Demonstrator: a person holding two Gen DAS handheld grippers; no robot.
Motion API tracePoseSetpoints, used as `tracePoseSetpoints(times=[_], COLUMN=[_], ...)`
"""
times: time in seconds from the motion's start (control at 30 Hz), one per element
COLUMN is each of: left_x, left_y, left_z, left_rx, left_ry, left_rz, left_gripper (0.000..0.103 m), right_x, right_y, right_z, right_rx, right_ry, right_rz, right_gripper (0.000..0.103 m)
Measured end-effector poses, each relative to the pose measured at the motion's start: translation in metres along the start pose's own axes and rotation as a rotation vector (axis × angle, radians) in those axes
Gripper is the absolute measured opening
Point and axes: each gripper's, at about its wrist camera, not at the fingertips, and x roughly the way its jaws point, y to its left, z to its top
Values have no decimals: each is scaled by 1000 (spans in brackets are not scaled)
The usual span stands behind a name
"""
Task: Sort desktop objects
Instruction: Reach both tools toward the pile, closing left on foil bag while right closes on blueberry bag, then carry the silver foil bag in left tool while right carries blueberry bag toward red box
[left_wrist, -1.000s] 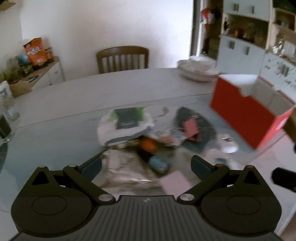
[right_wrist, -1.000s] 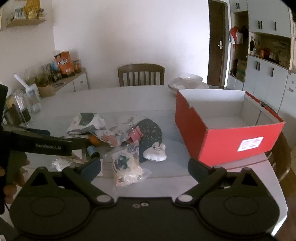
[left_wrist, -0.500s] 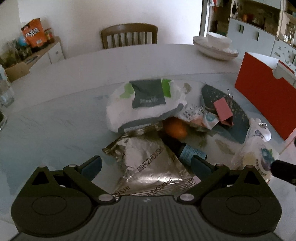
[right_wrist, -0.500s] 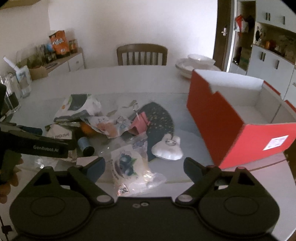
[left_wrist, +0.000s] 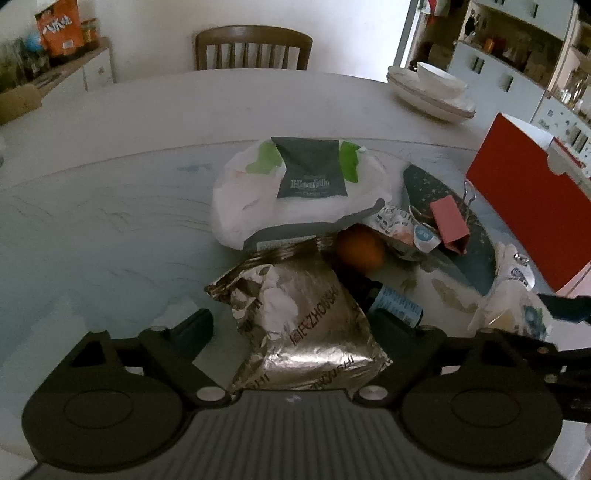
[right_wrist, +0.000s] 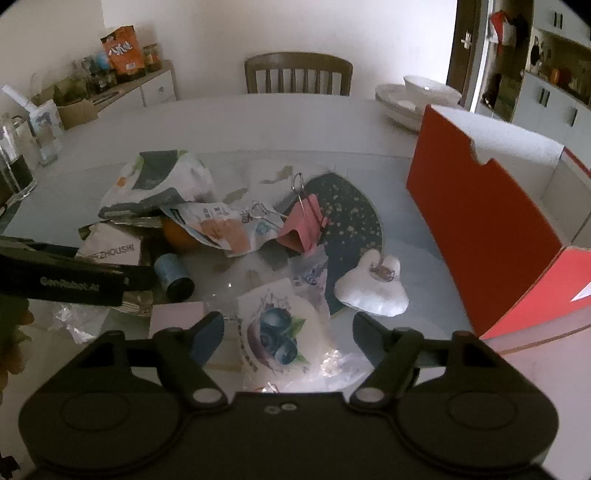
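The clutter (right_wrist: 236, 236) lies heaped in the middle of the desk (left_wrist: 110, 206), with the red box (right_wrist: 491, 221) standing open well to its right and apparently empty, so by my reading the sorting has barely begun and the step in hand is the first pick-up, each hand lining up on its own packet.

The left hand-held gripper (left_wrist: 295, 328) has its fingers spread wide on either side of the silver foil bag (left_wrist: 306, 332), which lies flat on the desk between them; nothing is clamped. Just behind the bag sit an orange (left_wrist: 360, 247) and a small dark bottle (left_wrist: 391, 299), with a white bag (left_wrist: 295, 192) further back.

The right hand-held gripper (right_wrist: 288, 332) is likewise spread, straddling the blueberry packet (right_wrist: 277, 332) without closing on it. Beside that packet are a white plush thing (right_wrist: 373, 291) and a pink binder clip (right_wrist: 303, 225) resting on a dark mat (right_wrist: 347, 229).

The next move, I judge, calls for lowering until the fingers bracket a packet's edges, then closing gently: foil and film will crumple and may slip. The left must take care not to nudge the bottle, which could roll. Then lift and carry to the box.
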Motion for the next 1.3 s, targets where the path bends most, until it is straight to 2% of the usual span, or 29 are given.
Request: tracePoseSetpoints(times=[0.13,0.27,0.53,0.7,0.93,1.3], left_x=[0,-1,-4,-11,-31,-70], left_y=[2,3,6,5,2,-30], left_z=[3,4,5,3,-6,-20], left_rx=[5,3,-26,-41,-93,-158], left_ry=[-1,3,9,2,-16,-43], left_rz=[-24,-42,-46,-30,0,44], left_gripper=[76,70,55,51,50,50], right_x=[6,12,11,5,-12,-44], right_y=[-1,-3,-11,-18,-31,-64], right_z=[0,0,3,4,6,10], right_rx=[13,28,43,29,-13,-73], right_ry=[29,59,81,74,55,41], right_rz=[1,5,13,26,87,180], right_gripper=[69,59,54,53,53,53])
